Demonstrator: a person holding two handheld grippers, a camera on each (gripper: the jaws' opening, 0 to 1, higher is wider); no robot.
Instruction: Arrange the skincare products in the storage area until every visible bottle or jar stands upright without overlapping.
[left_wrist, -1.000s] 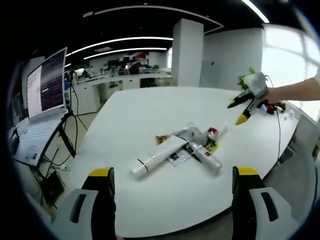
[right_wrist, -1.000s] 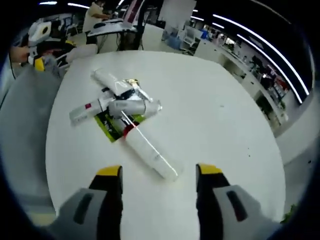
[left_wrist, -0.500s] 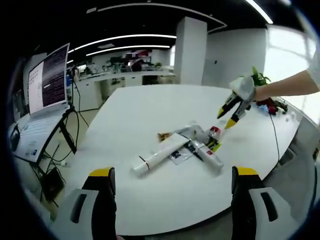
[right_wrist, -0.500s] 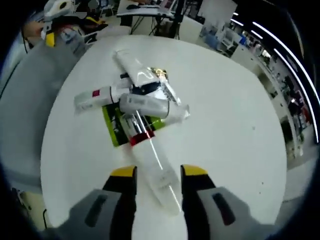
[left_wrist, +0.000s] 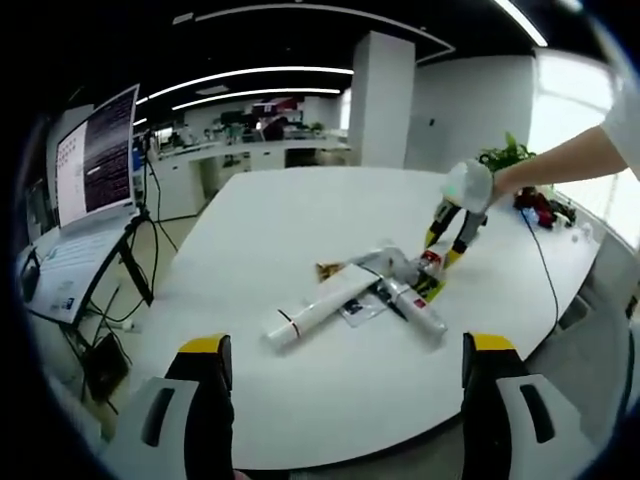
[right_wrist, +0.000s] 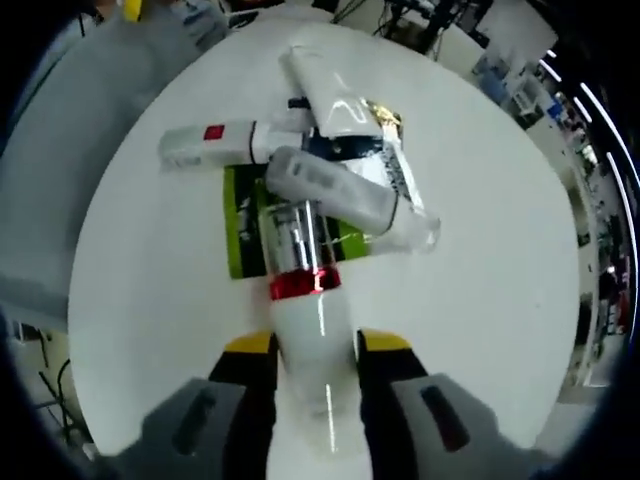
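My right gripper (right_wrist: 308, 345) is down over the white bottle (right_wrist: 310, 370) with the red band and clear cap, a jaw on either side of its body; the jaws look about closed on it, though I cannot tell whether the pads are truly pressing yet. The bottle lies flat on the desk (right_wrist: 480, 250), its capped end pointing into the heap. That heap sits toward the middle of the desk, well clear of every edge: a grey tube (right_wrist: 340, 190) lies across the bottle's cap end, a white tube (right_wrist: 330, 85) lies beyond it, a slim white tube with a red mark (right_wrist: 215, 142) points off to one side, and a green packet (right_wrist: 240, 215) and a foil sachet (right_wrist: 385, 120) are flat underneath. Nothing stands upright yet. My left gripper (left_wrist: 340, 385) hangs back off the near edge, jaws wide apart and empty; from there I see the right gripper (left_wrist: 445, 235) bent over the far end of the pile. My worry is the overlap: if I lift straight up, the cap could drag the grey tube and scatter the heap, maybe rolling a tube toward an edge. The bottle is smooth and round, so a loose or off-centre hold could let it twist or slip as I tip it upright. A laptop (left_wrist: 85, 200) stands off the desk's left side.
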